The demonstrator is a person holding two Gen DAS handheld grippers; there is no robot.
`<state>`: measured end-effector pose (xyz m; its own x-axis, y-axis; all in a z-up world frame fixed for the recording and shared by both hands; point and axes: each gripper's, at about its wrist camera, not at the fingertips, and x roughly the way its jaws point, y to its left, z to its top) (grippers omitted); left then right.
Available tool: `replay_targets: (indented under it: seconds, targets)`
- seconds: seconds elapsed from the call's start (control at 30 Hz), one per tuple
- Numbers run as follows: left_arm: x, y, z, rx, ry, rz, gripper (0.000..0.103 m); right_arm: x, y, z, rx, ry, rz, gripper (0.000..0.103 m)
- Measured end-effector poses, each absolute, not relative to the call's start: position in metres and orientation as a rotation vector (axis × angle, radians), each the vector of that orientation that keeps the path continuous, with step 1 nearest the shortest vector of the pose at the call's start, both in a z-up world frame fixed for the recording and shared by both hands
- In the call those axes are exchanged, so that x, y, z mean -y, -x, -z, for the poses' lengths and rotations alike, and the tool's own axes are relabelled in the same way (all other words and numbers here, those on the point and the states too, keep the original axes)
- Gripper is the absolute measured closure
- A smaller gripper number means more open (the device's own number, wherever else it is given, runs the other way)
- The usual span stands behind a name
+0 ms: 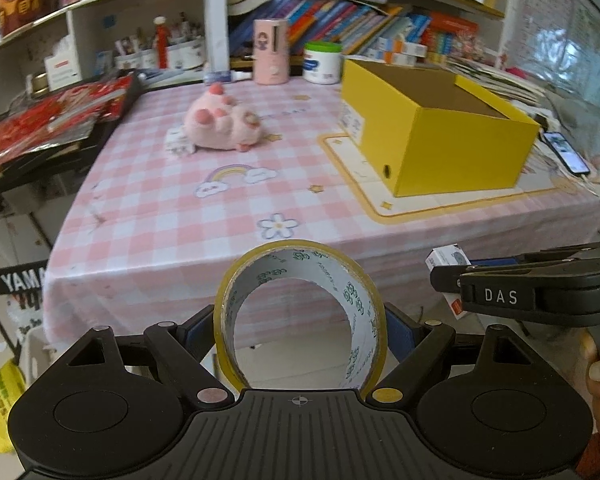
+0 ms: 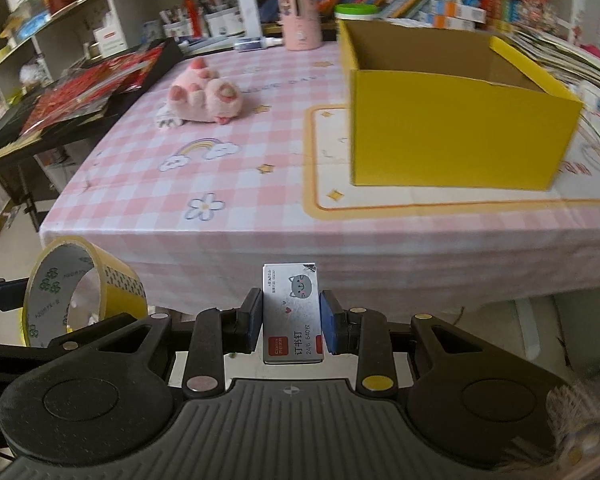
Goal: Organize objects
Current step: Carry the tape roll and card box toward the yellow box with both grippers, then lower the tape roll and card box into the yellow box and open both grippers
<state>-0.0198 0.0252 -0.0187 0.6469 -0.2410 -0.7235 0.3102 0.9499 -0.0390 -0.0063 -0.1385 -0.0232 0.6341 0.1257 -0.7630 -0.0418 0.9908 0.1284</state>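
My left gripper (image 1: pixel 300 332) is shut on a roll of yellow tape (image 1: pixel 360 280), held in front of the table's near edge; the roll also shows at the left of the right wrist view (image 2: pixel 120 284). My right gripper (image 2: pixel 291 322) is shut on a small box of staples (image 2: pixel 292 300) with a cat drawing, also in front of the table edge; this box shows in the left wrist view (image 1: pixel 446 258). An open yellow box (image 1: pixel 460 148) (image 2: pixel 452 128) stands on the table at the right. A pink plush toy (image 1: pixel 224 124) (image 2: pixel 206 98) lies further back on the left.
The table has a pink checked cloth (image 1: pixel 160 208). A pink cylinder (image 1: pixel 271 51), a white tub with green lid (image 1: pixel 322 62), books and shelves line the back. A black tray of red items (image 1: pixel 52 120) is at the left. A phone (image 1: pixel 568 152) lies right of the yellow box.
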Motion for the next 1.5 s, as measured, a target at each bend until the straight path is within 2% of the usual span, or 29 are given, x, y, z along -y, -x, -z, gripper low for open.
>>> replay_targets:
  seconds: [0.73,1.13,1.5]
  targets:
    - [0.046,0.006,0.018,-0.796,-0.171,0.5,0.018,0.21,0.027,0.022,-0.874,-0.188,0.1,0.075]
    - [0.075,-0.016,0.013,-0.777,-0.175,0.498,0.018,0.241,0.004,0.018,-0.871,-0.191,0.105,0.075]
    - [0.1,-0.04,-0.009,-0.675,-0.173,0.499,0.018,0.265,-0.029,0.001,-0.82,-0.194,0.091,0.075]
